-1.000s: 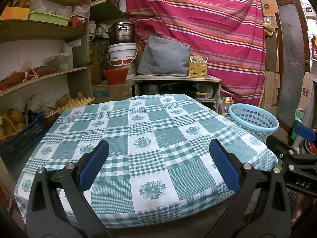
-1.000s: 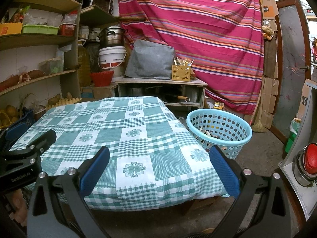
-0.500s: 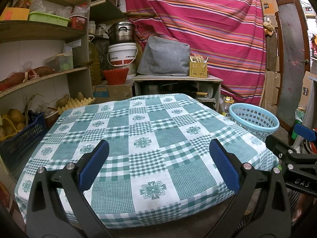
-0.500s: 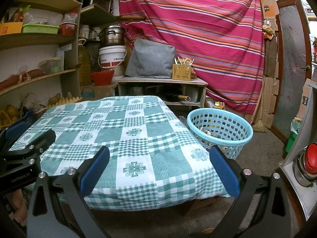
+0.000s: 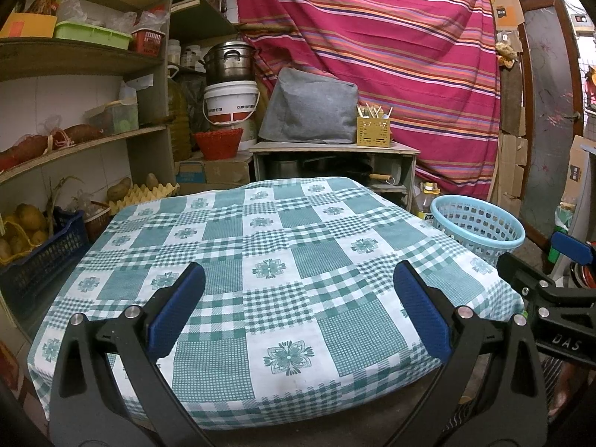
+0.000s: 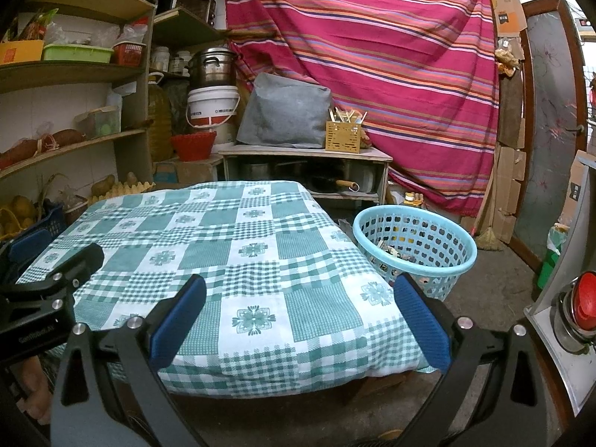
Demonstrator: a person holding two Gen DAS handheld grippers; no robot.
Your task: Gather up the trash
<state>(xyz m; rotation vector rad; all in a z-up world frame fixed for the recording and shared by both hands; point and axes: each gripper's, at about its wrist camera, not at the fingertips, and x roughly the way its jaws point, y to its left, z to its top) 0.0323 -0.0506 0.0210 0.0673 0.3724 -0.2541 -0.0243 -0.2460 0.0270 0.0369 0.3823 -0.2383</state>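
A light blue perforated basket [image 6: 415,249] stands on the floor right of the table, with several bits of trash [image 6: 395,253] inside; it also shows in the left wrist view [image 5: 476,225]. The table wears a green and white checked cloth [image 5: 275,260], also seen in the right wrist view [image 6: 231,257], with nothing lying on it. My left gripper [image 5: 298,313] is open and empty at the table's near edge. My right gripper [image 6: 298,313] is open and empty near the table's right corner, left of the basket.
Shelves [image 5: 74,149] with potatoes, boxes and baskets line the left wall. A low cabinet [image 5: 335,164] with a grey cover and a yellow utensil holder stands behind the table. A striped curtain [image 6: 372,74] hangs at the back. A red-topped object [image 6: 585,301] sits at far right.
Both grippers stay open. The views have shifted only very slightly; nothing was picked up or released.
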